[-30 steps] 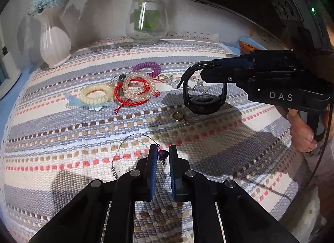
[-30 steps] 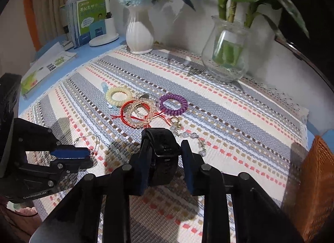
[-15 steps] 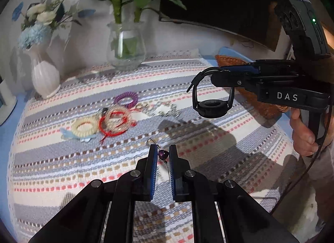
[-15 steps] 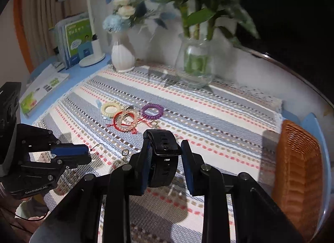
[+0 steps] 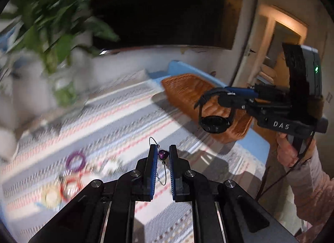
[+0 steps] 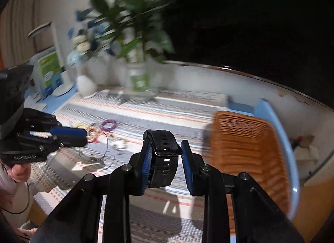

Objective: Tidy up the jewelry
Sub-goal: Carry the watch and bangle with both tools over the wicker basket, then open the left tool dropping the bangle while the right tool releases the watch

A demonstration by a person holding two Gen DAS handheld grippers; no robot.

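My left gripper (image 5: 163,155) is shut on the purple bead (image 5: 163,154) of a thin wire necklace, lifted clear of the striped mat (image 5: 125,117); the wire dangles below my left gripper (image 6: 83,133) in the right wrist view. My right gripper (image 6: 165,151) is shut on the strap of a black watch (image 6: 165,157). In the left wrist view the watch (image 5: 215,124) hangs under my right gripper (image 5: 213,96), in front of the orange wicker basket (image 5: 183,90). That basket (image 6: 246,149) lies just right of the right fingers. Blurred bracelets stay on the mat: a purple coil (image 5: 75,161), a red one (image 5: 70,186), a cream one (image 5: 51,197).
A glass vase with green stems (image 6: 138,82) and a white vase of flowers (image 6: 85,85) stand at the back of the mat. A lamp base and books (image 6: 48,69) are at the far left. The basket sits on the blue table edge (image 5: 256,146); a hand and sleeve (image 5: 292,153) are at right.
Both grippers have risen and swung right towards the wicker basket, carrying the necklace and the watch. The bracelet pile has slid to the lower left of the left wrist view.
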